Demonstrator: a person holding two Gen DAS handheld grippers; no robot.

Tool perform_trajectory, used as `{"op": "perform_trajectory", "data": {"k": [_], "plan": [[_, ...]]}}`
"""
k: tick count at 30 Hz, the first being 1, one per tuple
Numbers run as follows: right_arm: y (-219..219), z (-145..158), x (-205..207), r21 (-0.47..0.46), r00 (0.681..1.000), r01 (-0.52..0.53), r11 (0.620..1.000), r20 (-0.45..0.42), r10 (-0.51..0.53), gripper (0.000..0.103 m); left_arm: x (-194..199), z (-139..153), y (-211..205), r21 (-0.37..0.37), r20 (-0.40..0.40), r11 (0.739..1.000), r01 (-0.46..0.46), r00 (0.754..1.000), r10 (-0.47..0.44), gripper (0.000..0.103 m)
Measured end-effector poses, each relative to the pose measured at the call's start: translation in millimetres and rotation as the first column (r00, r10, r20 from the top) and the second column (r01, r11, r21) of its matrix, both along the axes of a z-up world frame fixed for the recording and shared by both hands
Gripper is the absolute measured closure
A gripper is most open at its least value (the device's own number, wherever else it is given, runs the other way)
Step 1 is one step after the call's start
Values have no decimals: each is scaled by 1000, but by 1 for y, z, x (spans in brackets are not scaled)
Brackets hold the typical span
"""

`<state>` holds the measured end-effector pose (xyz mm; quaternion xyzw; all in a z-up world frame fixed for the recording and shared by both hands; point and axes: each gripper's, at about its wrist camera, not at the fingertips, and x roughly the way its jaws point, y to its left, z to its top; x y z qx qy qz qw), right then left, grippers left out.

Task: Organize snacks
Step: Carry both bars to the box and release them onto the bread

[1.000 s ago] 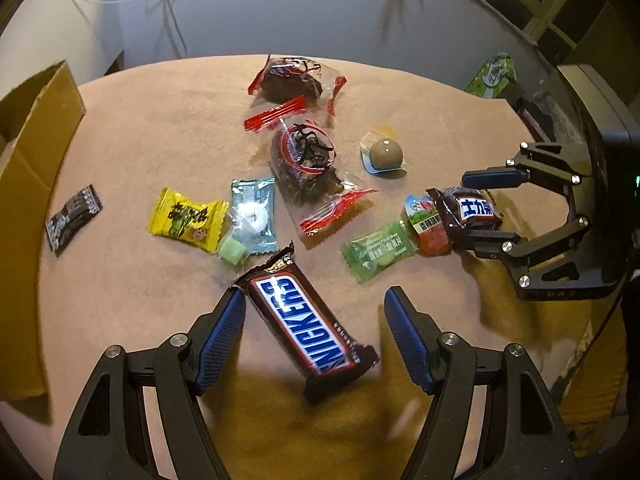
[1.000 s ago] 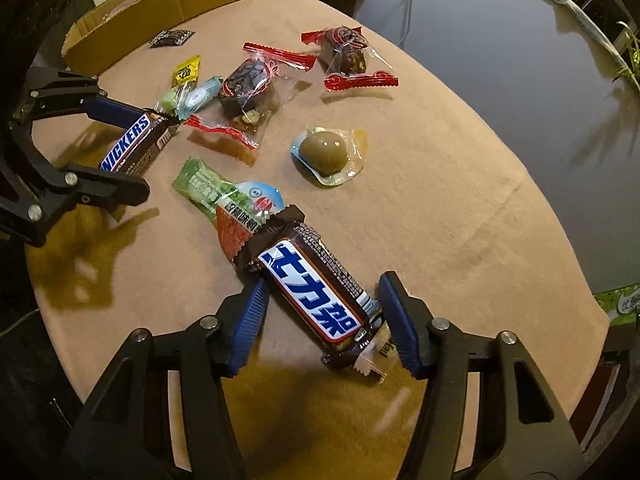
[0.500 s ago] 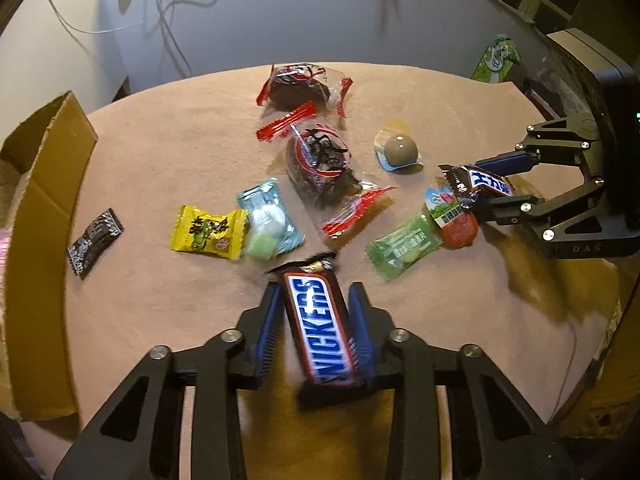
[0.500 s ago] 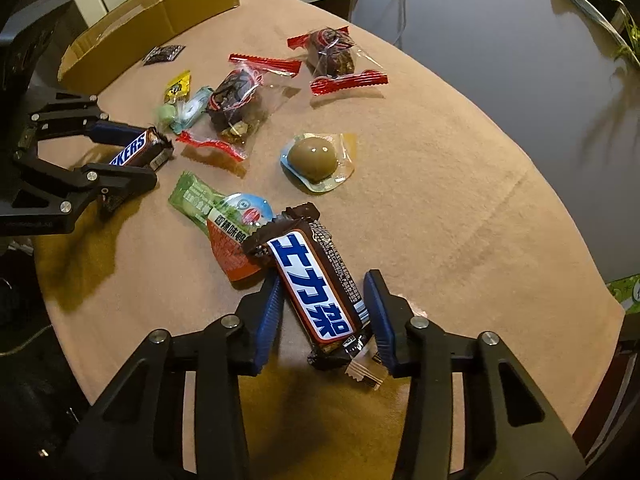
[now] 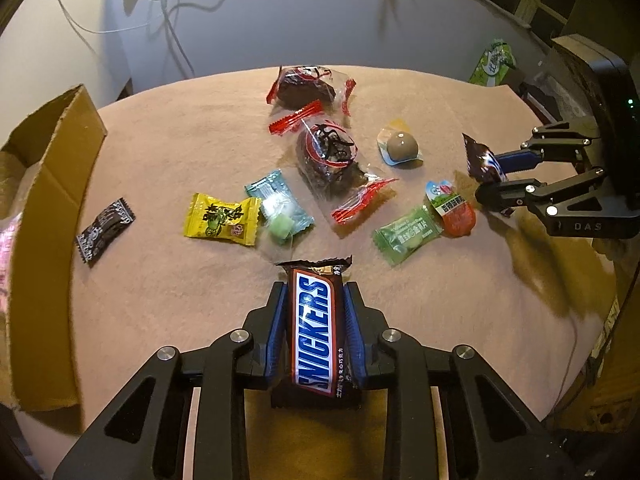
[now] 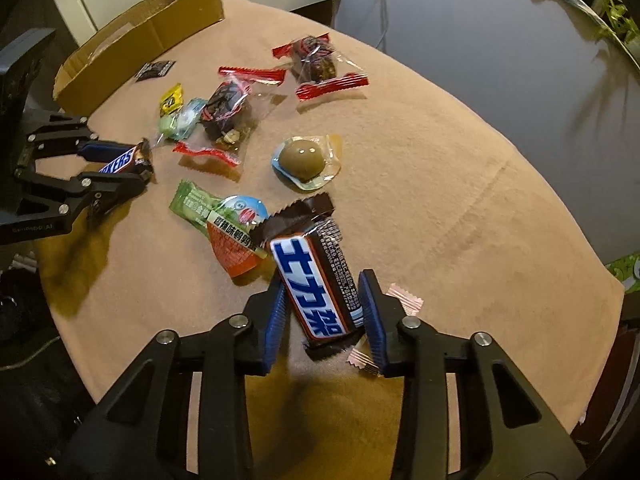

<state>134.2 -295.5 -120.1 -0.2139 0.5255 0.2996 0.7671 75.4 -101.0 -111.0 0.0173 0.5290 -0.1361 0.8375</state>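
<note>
My left gripper point(image 5: 316, 304) is shut on a Snickers bar point(image 5: 314, 332) and holds it just above the tan tablecloth point(image 5: 168, 152); it shows from the right wrist view too point(image 6: 120, 162). My right gripper point(image 6: 322, 308) is shut on a second Snickers bar with Chinese lettering point(image 6: 316, 280), lifted and tilted; from the left wrist view it is at the far right point(image 5: 486, 162). Several loose snacks lie between them: a yellow candy point(image 5: 220, 220), a green candy point(image 5: 408, 234), a wrapped egg point(image 5: 400, 146) and two clear packs with red ends point(image 5: 328, 156).
An open cardboard box point(image 5: 44, 184) stands at the table's left edge, with a small black sachet point(image 5: 104, 230) beside it. A pink wrapped candy point(image 6: 404, 304) lies under my right gripper. A green carton point(image 5: 492, 62) stands beyond the far right edge.
Both grippers closed on their Snickers bars and lifted them off the cloth. The left bar turned to lie along the fingers.
</note>
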Motion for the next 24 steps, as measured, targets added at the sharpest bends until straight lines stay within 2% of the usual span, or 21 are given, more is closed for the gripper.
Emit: {"op": "perform_trajectory", "data": {"k": [11, 24], "plan": [[9, 24, -11, 35, 999, 11, 999, 45, -13, 71, -11, 8, 6, -43, 53, 999, -15, 998, 17, 76], [77, 53, -21, 41, 993, -74, 996, 100, 69, 71, -18, 36, 53, -69, 121, 995, -71, 990, 79, 77]]}}
